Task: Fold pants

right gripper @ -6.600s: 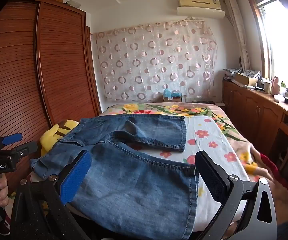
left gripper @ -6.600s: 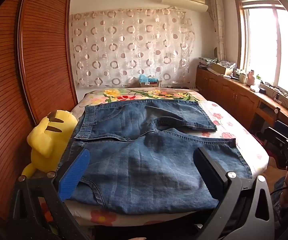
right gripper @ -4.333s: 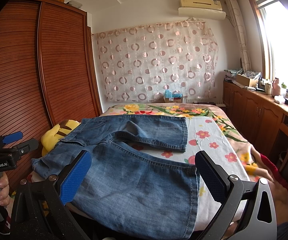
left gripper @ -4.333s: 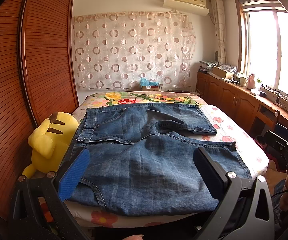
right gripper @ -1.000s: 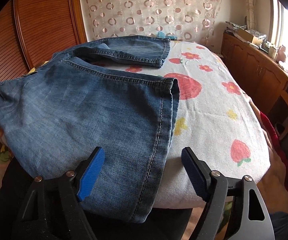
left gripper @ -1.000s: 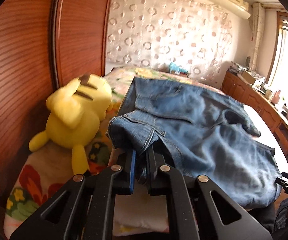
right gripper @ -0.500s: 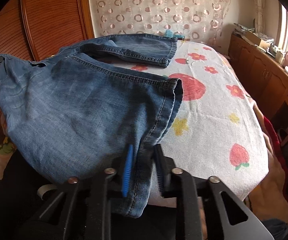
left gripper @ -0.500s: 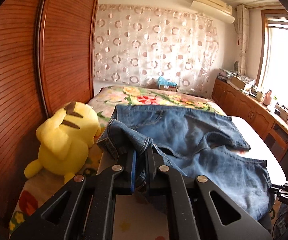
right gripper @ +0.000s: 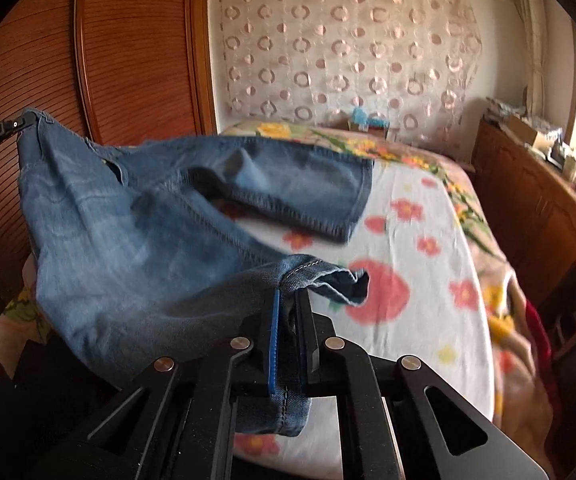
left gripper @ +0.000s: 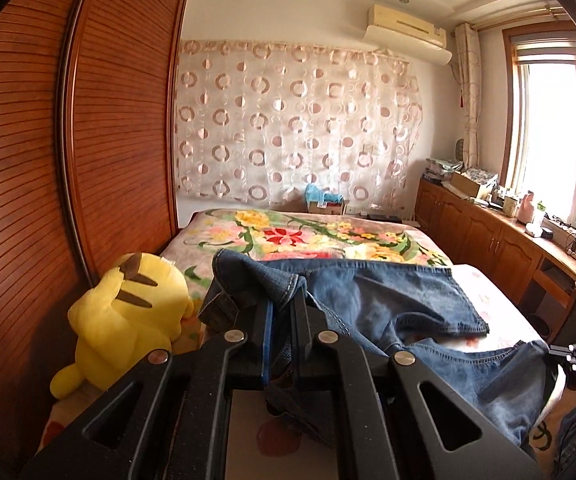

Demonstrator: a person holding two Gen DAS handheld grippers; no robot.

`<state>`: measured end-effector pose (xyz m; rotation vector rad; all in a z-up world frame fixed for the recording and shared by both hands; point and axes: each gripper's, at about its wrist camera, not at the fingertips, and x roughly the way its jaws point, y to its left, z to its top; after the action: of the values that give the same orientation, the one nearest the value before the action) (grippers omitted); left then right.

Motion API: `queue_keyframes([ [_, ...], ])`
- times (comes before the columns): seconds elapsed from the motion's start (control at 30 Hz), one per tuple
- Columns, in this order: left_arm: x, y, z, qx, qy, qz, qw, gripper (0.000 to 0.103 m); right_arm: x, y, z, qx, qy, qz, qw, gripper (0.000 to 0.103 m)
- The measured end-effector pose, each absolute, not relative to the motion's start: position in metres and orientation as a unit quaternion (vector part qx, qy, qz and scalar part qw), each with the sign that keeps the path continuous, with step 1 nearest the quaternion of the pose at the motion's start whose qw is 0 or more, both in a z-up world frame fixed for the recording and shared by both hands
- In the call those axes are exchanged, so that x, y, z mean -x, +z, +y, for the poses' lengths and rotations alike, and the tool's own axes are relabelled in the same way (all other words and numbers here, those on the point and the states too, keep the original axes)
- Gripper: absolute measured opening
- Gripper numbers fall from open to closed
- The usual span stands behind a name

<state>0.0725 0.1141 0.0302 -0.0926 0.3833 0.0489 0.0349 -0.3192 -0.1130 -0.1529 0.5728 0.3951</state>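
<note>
Both tools (right point(right gripper: 285, 304) closing) pinch jeans point(right gripper: 135, 236) edges above bed point(right gripper: 420, 320).

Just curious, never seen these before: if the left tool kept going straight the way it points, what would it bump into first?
The left tool is already clamped on the jeans, so denim comes first. Beyond that, probably the floral blanket on the bed, though depth is hard to judge.
</note>
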Motion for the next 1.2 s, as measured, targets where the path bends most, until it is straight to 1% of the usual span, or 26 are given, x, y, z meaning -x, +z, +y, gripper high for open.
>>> queue_keyframes([
  [0.1,-0.075,0.032,0.111,0.043,0.022,0.188,0.981,0.008,-0.047,-0.102,-0.312,0.081,0.196,0.264,0.941,0.007],
  [0.2,-0.076,0.030,0.108,0.041,0.019,0.189,0.981,0.008,-0.065,-0.106,-0.302,0.077,0.208,0.269,0.937,0.007],
  [0.43,-0.081,0.022,0.100,0.030,0.013,0.198,0.980,0.008,-0.107,-0.154,-0.283,0.082,0.213,0.327,0.917,0.007],
  [0.53,-0.082,0.022,0.096,0.029,0.011,0.200,0.979,0.008,-0.116,-0.164,-0.282,0.078,0.208,0.335,0.916,0.007],
  [0.6,-0.085,0.024,0.093,0.028,0.010,0.199,0.980,0.008,-0.122,-0.160,-0.285,0.067,0.207,0.332,0.918,0.015],
  [0.67,-0.088,0.026,0.091,0.028,0.009,0.197,0.980,0.008,-0.122,-0.153,-0.292,0.052,0.207,0.327,0.921,0.034],
  [0.73,-0.091,0.030,0.088,0.026,0.007,0.194,0.981,0.008,-0.112,-0.144,-0.305,0.038,0.200,0.314,0.927,0.041],
  [0.9,-0.098,0.033,0.081,0.018,0.006,0.191,0.981,0.008,-0.084,-0.143,-0.335,0.031,0.189,0.305,0.933,0.042],
  [1.2,-0.109,0.032,0.076,0.018,0.011,0.194,0.981,0.008,-0.066,-0.178,-0.344,0.028,0.206,0.345,0.915,0.042],
])
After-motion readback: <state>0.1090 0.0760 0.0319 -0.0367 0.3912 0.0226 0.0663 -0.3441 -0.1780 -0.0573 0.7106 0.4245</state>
